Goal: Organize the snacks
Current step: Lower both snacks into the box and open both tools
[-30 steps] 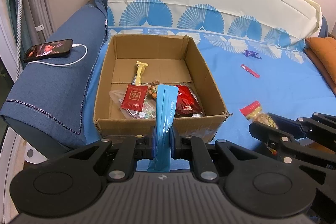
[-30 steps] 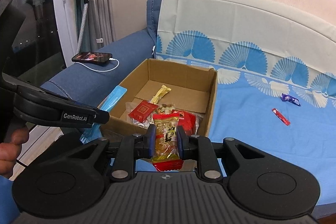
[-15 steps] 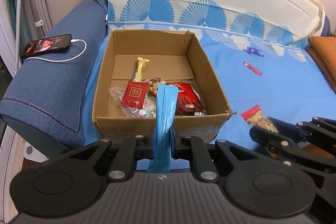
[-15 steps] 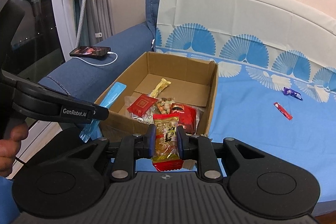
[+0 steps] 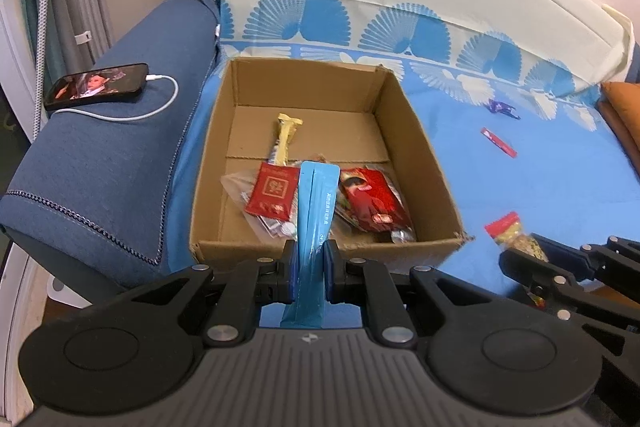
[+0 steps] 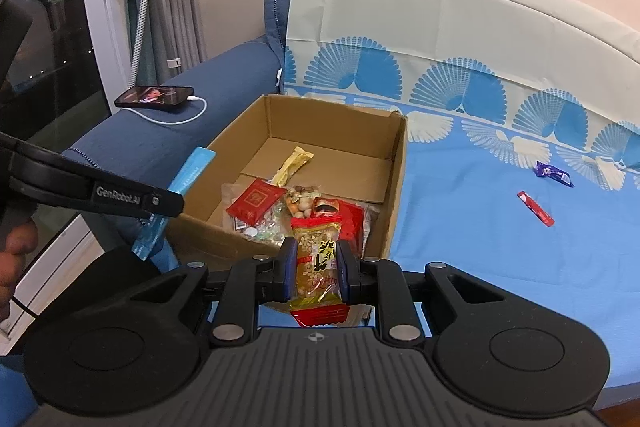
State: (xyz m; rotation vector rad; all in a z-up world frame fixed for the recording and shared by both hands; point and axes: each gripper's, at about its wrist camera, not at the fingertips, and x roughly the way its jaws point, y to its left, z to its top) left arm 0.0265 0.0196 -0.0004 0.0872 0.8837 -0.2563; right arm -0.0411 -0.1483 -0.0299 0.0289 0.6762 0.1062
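Note:
An open cardboard box (image 5: 420,147) (image 6: 396,163) sits on the blue sofa seat and holds several snack packets, among them a red packet (image 5: 274,195) and a yellow bar (image 5: 285,143). My left gripper (image 5: 311,267) is shut on a long blue stick packet (image 5: 316,211), just before the box's near wall. My right gripper (image 6: 316,267) is shut on a clear peanut packet with red ends (image 6: 318,259), near the box's front right corner. From the right wrist view the left gripper (image 6: 160,205) and its blue packet (image 6: 192,171) show at the box's left.
A small purple candy (image 6: 554,174) (image 5: 502,107) and a red stick (image 6: 535,209) (image 5: 498,142) lie on the blue seat right of the box. A phone (image 5: 96,87) on a white cable rests on the sofa arm. An orange cushion (image 5: 624,115) is at far right.
Both grippers have edged closer to the box, each still holding its packet; the box looms a little larger in both views.

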